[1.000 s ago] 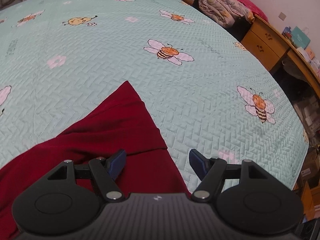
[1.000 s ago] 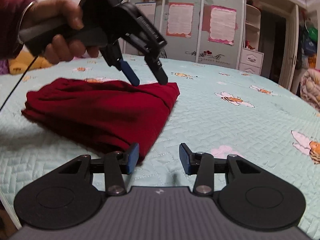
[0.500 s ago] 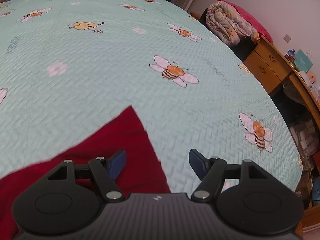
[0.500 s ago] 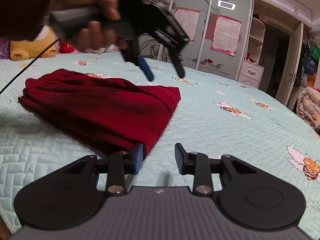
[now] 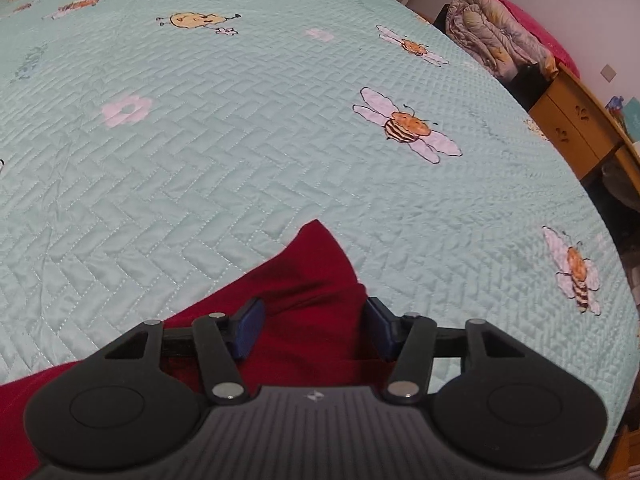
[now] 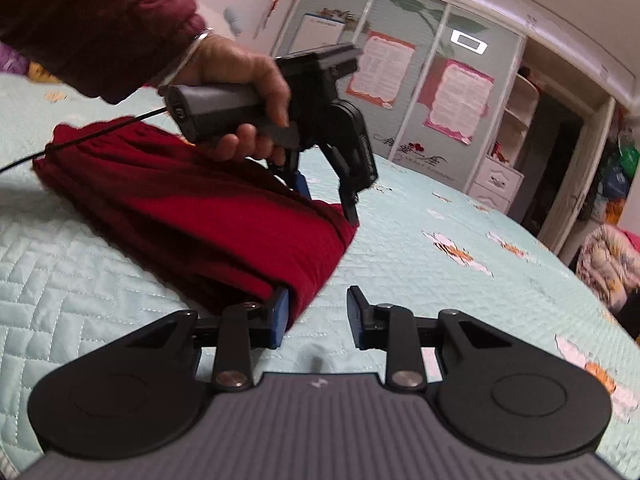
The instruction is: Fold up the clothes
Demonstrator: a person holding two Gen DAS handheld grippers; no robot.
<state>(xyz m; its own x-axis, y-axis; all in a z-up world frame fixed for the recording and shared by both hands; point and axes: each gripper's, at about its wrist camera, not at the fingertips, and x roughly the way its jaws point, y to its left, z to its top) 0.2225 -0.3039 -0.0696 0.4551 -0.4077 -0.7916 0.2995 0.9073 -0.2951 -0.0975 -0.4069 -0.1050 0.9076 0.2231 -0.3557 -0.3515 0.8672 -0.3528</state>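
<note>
since a second ago the left gripper (image 6: 326, 196) has dipped back down onto the far corner of the dark red knit garment (image 6: 192, 216), after lifting clear half a second back; its dark blue fingertips (image 5: 250, 326) now straddle a raised fold of the cloth, with the jaws standing wide and red fabric between them but not pinched. over the same second the right gripper (image 6: 316, 314) has crept closer to the near corner, and its jaws have drawn in somewhat; they stand partly apart, the left pad just touching the garment's edge, the other over bare quilt, nothing clamped. the garment lies as a thick, layered bundle on the mint-green quilted bedspread printed with bees and flowers (image 5: 248, 128), near the bed's near edge, with a pointed corner jutting out toward the middle of the bed. a hand (image 6: 244, 92) in a dark red sleeve holds the left tool's grey handle. judging by this, both grippers are lining up on the two corners of one short end, which suits either taking hold for another fold or tidying a bundle that is folded already; the pictures do not settle which.
</note>
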